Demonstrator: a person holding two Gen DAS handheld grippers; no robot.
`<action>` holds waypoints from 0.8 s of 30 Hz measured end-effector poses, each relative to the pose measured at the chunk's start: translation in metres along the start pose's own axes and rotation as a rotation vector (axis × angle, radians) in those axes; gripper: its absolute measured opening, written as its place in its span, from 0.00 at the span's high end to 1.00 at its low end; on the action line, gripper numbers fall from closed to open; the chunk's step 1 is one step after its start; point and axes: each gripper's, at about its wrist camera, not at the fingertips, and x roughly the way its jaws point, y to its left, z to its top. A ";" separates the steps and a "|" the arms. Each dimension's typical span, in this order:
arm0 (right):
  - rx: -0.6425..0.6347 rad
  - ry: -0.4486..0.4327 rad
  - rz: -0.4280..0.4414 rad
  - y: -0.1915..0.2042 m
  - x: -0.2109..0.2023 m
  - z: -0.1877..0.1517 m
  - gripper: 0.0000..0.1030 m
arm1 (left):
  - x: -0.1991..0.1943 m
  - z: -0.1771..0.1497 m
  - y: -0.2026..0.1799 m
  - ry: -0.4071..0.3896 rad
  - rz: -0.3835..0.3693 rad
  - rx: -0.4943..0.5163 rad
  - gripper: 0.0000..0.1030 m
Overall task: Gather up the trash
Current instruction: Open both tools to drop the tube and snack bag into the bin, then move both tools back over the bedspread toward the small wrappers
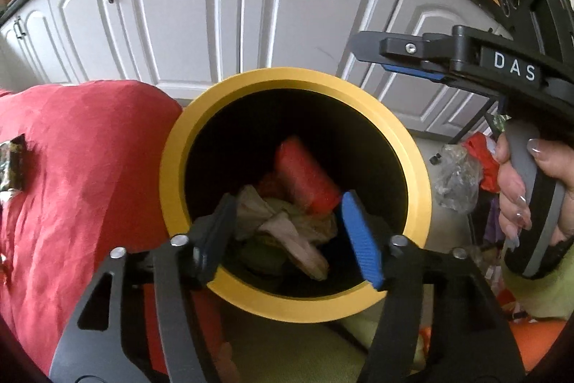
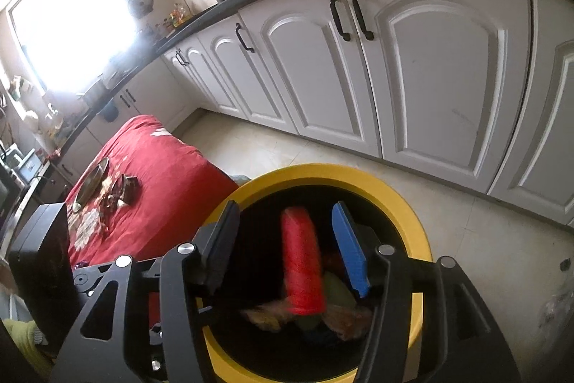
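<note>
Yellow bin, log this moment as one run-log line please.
bin: yellow bin holds trash | item: red cup inside, blurred | left hand-held gripper: open over bin | right hand-held gripper: open over bin

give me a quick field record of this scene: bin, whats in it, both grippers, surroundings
bin: yellow-rimmed bin, black inside, standing on the floor
contents: red cup, crumpled paper
left gripper: jaws open over the bin, holding nothing
right gripper: jaws open over the bin, cup blurred between them, apparently dropping free
surroundings: red cloth beside the bin, white cabinets behind
</note>
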 end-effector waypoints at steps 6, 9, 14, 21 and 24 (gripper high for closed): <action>-0.010 -0.025 0.002 0.006 -0.007 0.002 0.44 | -0.023 -0.003 0.011 -0.054 0.041 -0.043 0.16; -0.024 -0.033 0.012 0.014 -0.010 0.003 0.42 | -0.040 -0.004 0.020 -0.093 0.098 -0.072 0.11; -0.058 -0.056 0.030 0.032 -0.017 0.003 0.38 | -0.074 -0.006 0.040 -0.166 0.184 -0.128 0.11; -0.141 -0.086 0.078 0.069 -0.026 0.004 0.38 | -0.114 -0.015 0.064 -0.249 0.271 -0.195 0.11; -0.194 -0.095 0.099 0.087 -0.029 0.004 0.38 | -0.131 -0.021 0.074 -0.282 0.311 -0.221 0.11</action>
